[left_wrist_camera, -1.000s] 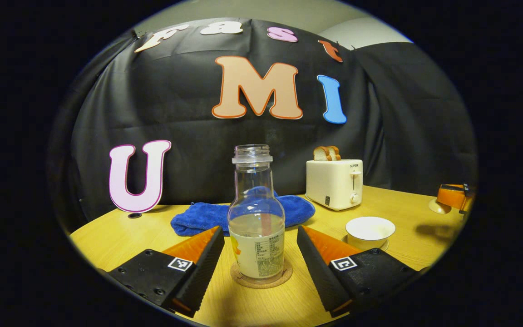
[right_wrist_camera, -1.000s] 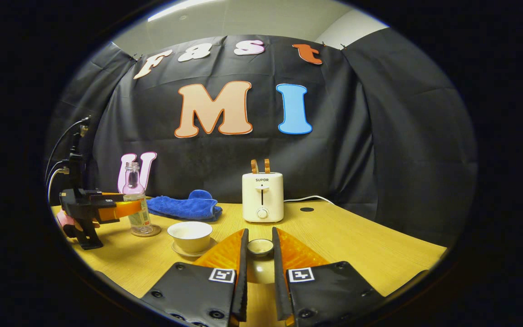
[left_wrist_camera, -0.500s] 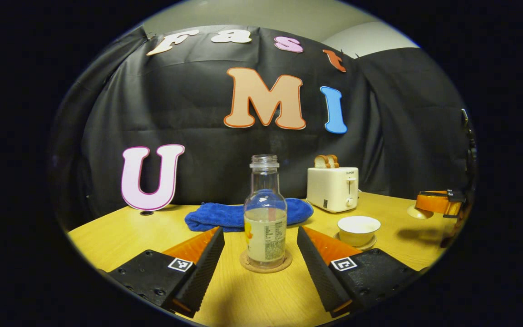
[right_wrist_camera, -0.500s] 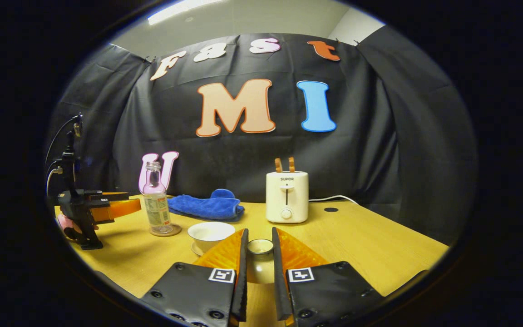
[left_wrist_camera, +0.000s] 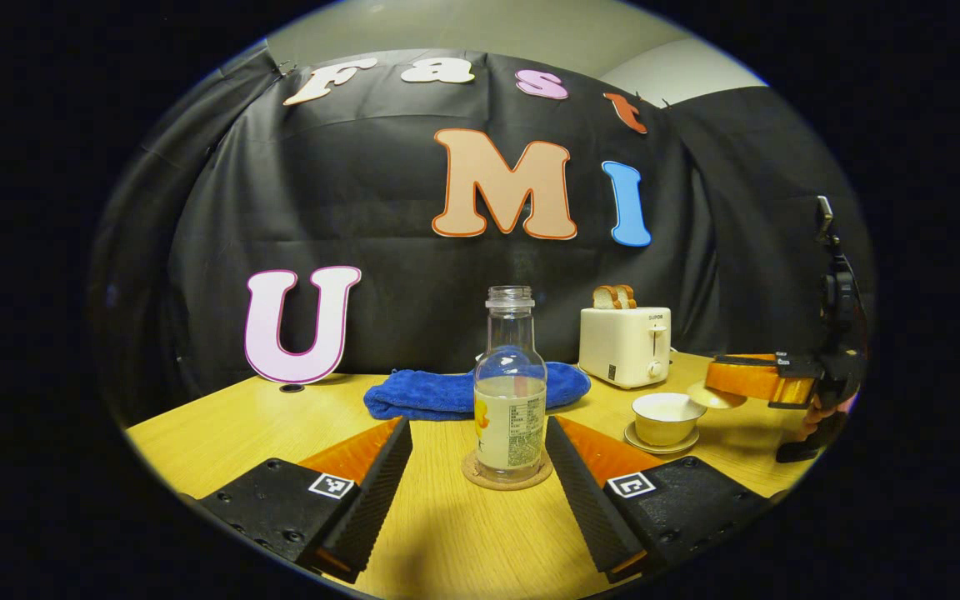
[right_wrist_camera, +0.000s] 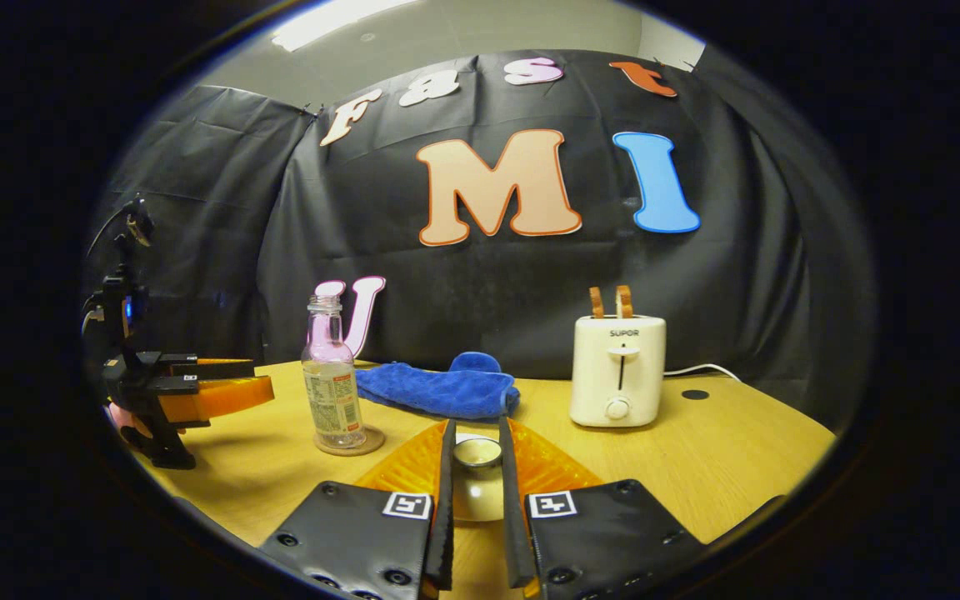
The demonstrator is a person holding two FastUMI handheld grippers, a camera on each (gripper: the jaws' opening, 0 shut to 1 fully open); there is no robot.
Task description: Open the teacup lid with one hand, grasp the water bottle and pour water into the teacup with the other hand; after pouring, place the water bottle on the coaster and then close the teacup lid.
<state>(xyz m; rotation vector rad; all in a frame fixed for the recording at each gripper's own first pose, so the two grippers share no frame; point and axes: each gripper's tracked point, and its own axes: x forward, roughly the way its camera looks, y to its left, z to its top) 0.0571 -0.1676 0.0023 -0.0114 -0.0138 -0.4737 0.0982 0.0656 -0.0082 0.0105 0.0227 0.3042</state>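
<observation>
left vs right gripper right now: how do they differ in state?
The left gripper stands open, its fingers spread either side of the bottle without touching it; the right gripper is shut on the teacup lid. The left gripper holds nothing, with the bottle standing on its coaster; the right gripper carries the lid beside the open teacup. Both sit low over the table, pointing roughly level.

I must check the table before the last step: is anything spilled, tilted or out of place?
Nothing stands out. The water bottle stands upright on its coaster, no spill shows, and the teacup sits open on its saucer while the right gripper holds the lid.
</observation>
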